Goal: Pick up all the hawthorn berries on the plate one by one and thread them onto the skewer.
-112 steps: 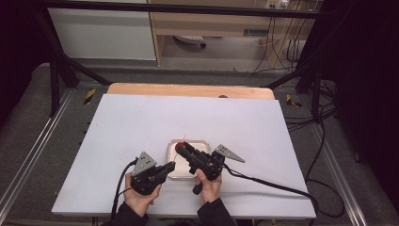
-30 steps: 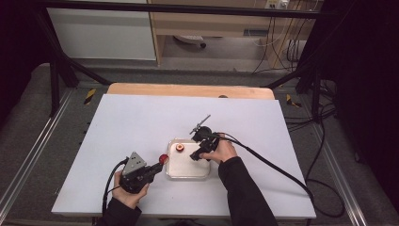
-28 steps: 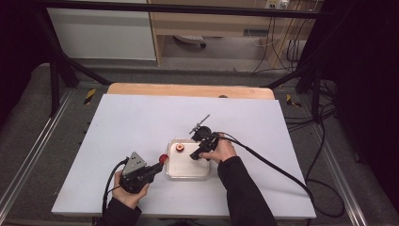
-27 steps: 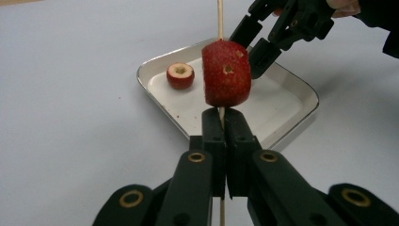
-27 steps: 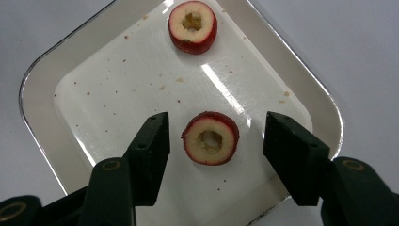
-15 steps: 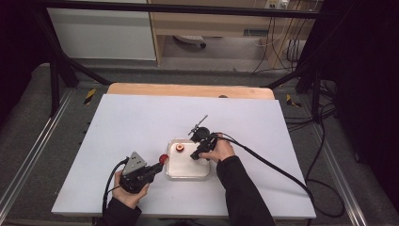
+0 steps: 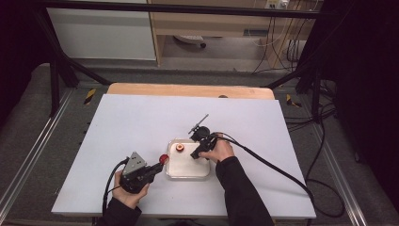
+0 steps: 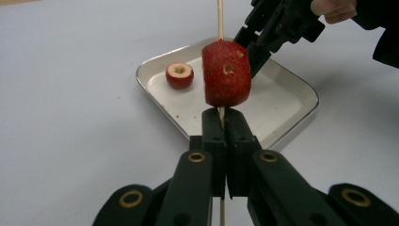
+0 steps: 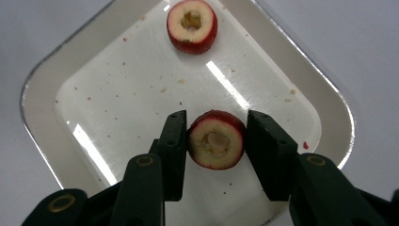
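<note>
My left gripper (image 8: 225,123) is shut on a thin wooden skewer (image 8: 219,19) that stands upright, with a cored red fruit (image 8: 226,73) threaded on it just above the jaws. In the high view this left gripper (image 7: 159,164) and its skewered fruit (image 7: 163,158) sit at the left edge of a small metal tray (image 7: 186,170). My right gripper (image 9: 216,128) reaches down into the tray (image 9: 42,80), its jaws closed on the sides of a second cored red fruit (image 9: 216,140). A third cored fruit (image 9: 192,20) lies loose at the tray's far corner.
The tray stands near the front middle of a white table (image 7: 141,117). A wooden strip (image 7: 188,89) runs along the table's far edge. The right gripper's cable (image 7: 273,165) trails off to the right, and small crumbs dot the tray floor.
Since 3.7 s ago the right gripper has moved forward from the table's front to over the tray, and the left one has shifted left. Over the last second hardly anything moved.
</note>
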Motion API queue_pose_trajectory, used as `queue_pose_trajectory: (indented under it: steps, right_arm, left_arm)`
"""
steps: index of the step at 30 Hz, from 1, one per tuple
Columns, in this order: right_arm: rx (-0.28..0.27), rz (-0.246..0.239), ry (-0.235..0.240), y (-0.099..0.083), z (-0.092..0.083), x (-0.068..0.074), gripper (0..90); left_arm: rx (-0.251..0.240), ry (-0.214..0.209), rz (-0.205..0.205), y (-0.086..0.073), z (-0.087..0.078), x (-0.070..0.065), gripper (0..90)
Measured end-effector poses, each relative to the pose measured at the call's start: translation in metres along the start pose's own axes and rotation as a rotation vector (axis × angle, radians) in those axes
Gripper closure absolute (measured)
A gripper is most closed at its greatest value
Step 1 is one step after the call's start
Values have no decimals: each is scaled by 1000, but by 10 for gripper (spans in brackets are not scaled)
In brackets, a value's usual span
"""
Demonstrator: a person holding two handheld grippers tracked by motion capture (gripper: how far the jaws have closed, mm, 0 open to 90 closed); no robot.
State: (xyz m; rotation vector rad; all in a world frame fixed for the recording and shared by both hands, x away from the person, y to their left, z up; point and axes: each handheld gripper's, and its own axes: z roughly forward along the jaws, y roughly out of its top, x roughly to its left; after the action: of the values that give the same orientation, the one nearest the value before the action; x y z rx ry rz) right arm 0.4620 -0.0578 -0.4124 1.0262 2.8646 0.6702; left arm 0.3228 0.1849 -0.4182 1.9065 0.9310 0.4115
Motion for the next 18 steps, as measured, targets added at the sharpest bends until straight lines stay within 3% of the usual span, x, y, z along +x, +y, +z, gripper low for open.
queue_pose_trajectory:
  steps: [7, 9, 10, 13, 14, 15, 16, 17, 18]
  right_arm:
    - [-129, 125, 48, 0, -27, 2, 602]
    - [-202, 184, 87, -2, -40, 6, 603]
    - [-202, 184, 87, -2, -40, 6, 603]
    - [-285, 223, 116, -6, -52, 10, 604]
    - [-347, 252, 141, -10, -58, 12, 604]
    - [-347, 252, 141, -10, -58, 12, 604]
    - [-412, 281, 164, -15, -62, 14, 604]
    - [-412, 281, 164, -15, -62, 14, 604]
    - [-477, 313, 190, -22, -65, 15, 604]
  left_arm:
    - [-8, 0, -2, 0, -1, -1, 883]
    - [-12, 0, -3, 1, -2, -1, 883]
    - [-14, 0, -6, 1, -2, -1, 883]
    - [-23, 0, -9, 1, -4, -1, 882]
    - [-25, 0, -8, 2, -4, -1, 883]
    - [-29, -1, -10, 2, -5, -2, 883]
    - [-33, -1, -13, 2, -5, -2, 883]
    - [-38, -2, -16, 2, -6, -2, 883]
    - [-41, -3, -20, 2, -6, -2, 882]
